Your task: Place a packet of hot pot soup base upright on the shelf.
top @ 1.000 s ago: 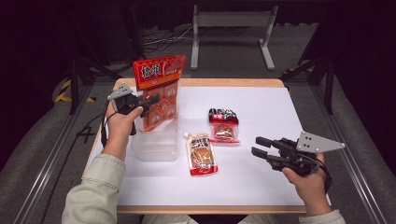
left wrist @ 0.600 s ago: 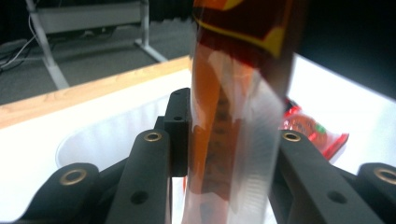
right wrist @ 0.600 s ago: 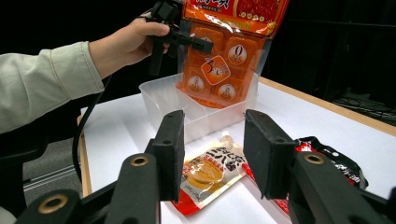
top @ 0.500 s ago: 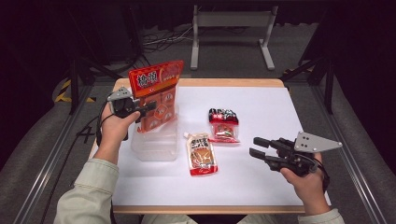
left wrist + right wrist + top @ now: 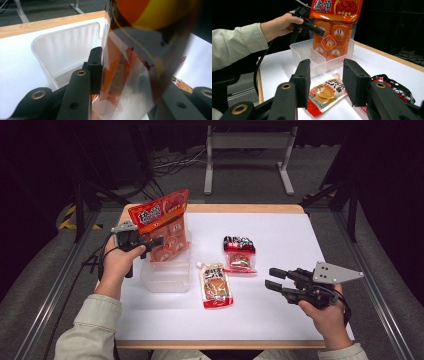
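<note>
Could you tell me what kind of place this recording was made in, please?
Probably a lab or studio set up for recording, not a home: a white-topped table stands between metal rails on grey carpet, with loose cables and a metal stand behind in the dark.

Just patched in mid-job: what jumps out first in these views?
The big orange-red snack bag stands out, clamped in the left gripper and hanging upright into the clear plastic bin at the table's left. Right of the bin lie a spouted sauce pouch and a dark red packet; the right gripper is open.
</note>
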